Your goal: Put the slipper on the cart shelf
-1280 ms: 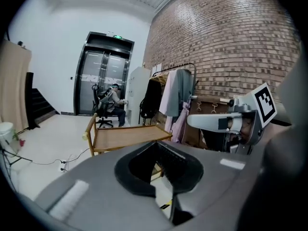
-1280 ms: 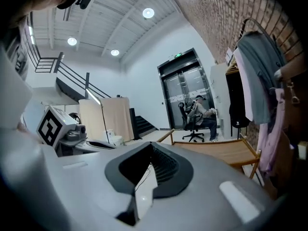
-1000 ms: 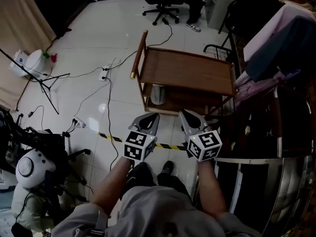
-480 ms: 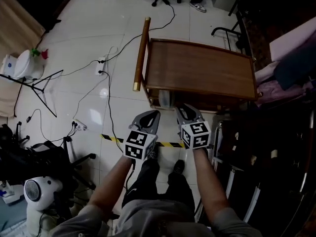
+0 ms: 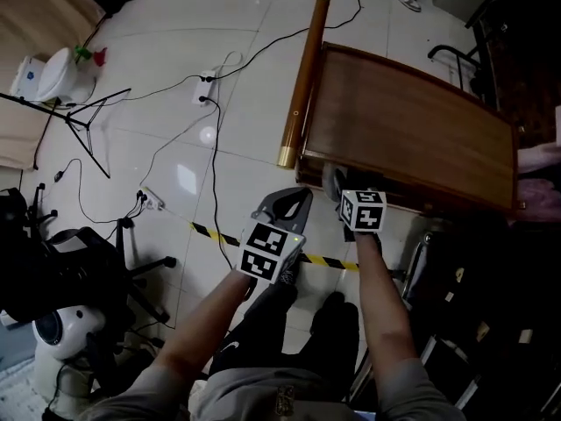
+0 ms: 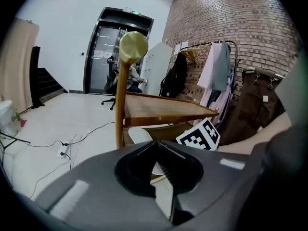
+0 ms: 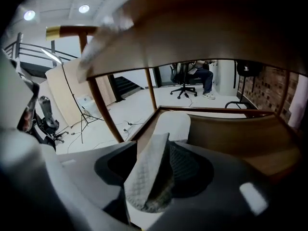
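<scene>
One pale slipper (image 7: 169,123), quilted strap, on cart shelf (image 7: 231,131), between just-opened fingers of right gripper (image 7: 154,147), left gripper (image 6: 157,143) fingers together

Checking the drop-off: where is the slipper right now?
Right gripper view, centre: the slipper lies on the cart's lower shelf, under the cart top, between the jaws of the right gripper, which have just been opening.

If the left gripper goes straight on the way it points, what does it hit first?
Probably the white slipper on the lower shelf of the cart, dead ahead of the tips of the left gripper. Depth is unclear; the shelf edge might come first.
</scene>
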Demonstrator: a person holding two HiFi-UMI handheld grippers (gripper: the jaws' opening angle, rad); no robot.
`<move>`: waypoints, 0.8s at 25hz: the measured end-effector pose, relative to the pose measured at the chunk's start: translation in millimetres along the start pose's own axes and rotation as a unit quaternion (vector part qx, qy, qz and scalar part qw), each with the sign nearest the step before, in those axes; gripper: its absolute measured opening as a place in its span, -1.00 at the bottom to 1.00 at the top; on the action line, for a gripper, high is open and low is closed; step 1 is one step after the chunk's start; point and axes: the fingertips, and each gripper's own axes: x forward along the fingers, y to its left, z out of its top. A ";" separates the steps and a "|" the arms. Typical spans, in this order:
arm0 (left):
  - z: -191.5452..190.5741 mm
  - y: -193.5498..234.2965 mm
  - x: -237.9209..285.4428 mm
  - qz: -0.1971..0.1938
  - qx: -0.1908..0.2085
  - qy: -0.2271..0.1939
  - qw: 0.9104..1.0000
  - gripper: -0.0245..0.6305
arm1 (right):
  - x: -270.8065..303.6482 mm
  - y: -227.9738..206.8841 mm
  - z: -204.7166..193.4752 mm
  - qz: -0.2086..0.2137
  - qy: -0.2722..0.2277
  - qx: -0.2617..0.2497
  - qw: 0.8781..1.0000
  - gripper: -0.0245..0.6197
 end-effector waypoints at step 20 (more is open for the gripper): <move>-20.3 -7.6 -19.2 -0.014 -0.010 0.020 1.000 -0.90 | -45.2 19.2 -42.6 -0.024 0.027 -0.030 0.999 -0.90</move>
